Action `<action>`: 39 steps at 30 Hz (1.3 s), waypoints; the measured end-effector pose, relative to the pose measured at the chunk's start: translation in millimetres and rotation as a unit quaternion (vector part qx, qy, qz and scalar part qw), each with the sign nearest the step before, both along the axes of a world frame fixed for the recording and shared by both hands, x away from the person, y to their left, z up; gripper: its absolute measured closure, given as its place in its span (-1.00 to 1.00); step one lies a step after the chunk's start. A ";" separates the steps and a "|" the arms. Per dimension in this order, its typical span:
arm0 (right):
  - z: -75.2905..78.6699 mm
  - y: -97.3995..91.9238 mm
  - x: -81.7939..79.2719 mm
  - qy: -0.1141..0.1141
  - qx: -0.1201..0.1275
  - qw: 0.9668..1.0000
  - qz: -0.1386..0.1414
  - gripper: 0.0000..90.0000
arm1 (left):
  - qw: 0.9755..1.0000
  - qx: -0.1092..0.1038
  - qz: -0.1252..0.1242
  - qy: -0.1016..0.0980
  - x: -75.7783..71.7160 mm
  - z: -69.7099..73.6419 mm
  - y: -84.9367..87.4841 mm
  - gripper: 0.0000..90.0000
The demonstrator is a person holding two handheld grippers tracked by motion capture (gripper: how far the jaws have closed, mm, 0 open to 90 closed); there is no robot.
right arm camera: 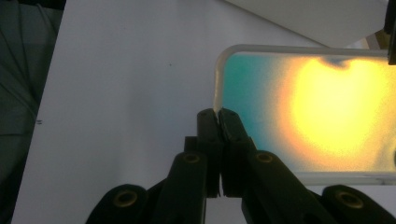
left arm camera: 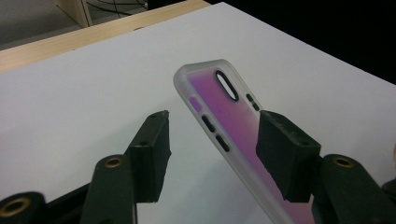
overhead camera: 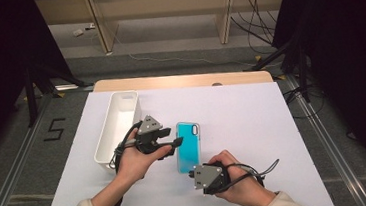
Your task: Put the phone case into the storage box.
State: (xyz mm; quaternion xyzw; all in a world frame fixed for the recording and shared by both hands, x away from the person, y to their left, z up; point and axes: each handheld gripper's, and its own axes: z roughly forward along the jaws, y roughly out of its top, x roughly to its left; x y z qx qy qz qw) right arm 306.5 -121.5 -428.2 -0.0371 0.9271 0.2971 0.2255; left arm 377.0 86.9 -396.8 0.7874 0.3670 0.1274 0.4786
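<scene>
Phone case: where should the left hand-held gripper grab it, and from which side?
Grip the phone case across its long side rim, coming from the tray side. The case is tilted up, its near end pinched by the right hand-held gripper, so the buttonhole edge is exposed. The left hand-held gripper already straddles that rim, jaws open; closing there looks workable.

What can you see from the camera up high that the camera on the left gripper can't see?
From the high view alone: the white bin, the person's hands, the right gripper pinching the near end of the phone case, and the floor with cables beyond the table.

From the left gripper view alone: the left gripper's jaws up close, open on either side of the case, plus the case's camera hole and side button slots. Here the case looks purple, not teal.

Both share the phone case, the white board and the wooden table edge.
</scene>
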 end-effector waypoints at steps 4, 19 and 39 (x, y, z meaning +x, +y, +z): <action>-0.6 1.3 -1.1 -0.003 0.001 1.000 -0.004 0.98 | 1.000 0.004 -0.001 0.011 3.1 -2.3 -1.8 0.09; -6.8 7.6 -6.6 0.000 -0.008 1.000 -0.020 0.98 | 0.998 -0.038 -0.002 0.051 5.2 -6.1 -1.8 0.57; -7.4 9.5 4.8 -0.031 -0.032 0.999 0.010 0.97 | 0.993 -0.101 -0.029 0.053 -7.8 6.4 -3.5 0.82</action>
